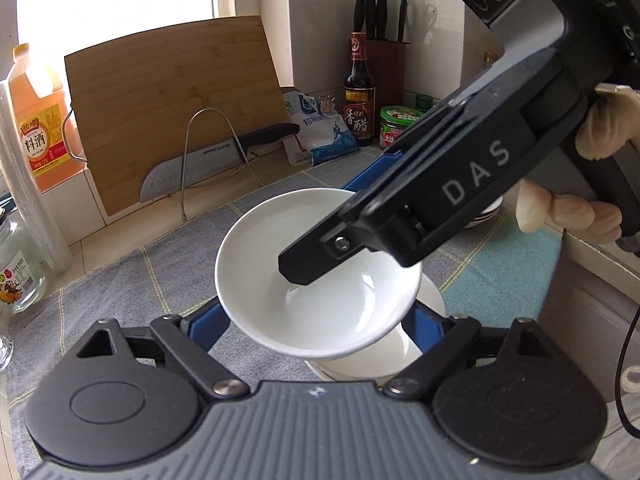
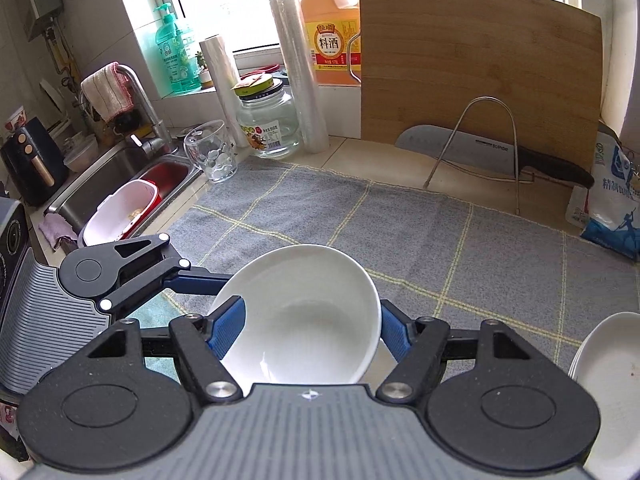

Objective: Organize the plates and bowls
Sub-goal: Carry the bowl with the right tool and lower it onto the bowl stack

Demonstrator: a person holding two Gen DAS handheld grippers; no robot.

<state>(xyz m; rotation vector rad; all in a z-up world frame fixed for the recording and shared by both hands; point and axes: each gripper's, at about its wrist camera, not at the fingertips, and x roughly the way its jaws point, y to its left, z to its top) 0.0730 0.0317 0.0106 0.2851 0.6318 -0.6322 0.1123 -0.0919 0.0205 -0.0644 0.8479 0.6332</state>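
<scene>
white bowl point(image 2: 304, 316) in right gripper point(image 2: 308, 332), grip apparently closed

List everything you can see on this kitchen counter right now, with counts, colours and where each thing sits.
bowl: one, white, tilted between both grippers above the towel
second bowl: one, white, under the held bowl
plates: a stack, white, right end of the towel
towel: one, grey with yellow lines, covering the counter
cutting board: one, wooden, leaning at the window
knife: one, black handle, in the wire stand
cooking wine jug: one, orange, on the sill
glass jar: one, clear, near the sink
vinegar bottle: one, dark, in the corner
left gripper: around the bowl
right gripper: around the bowl
</scene>
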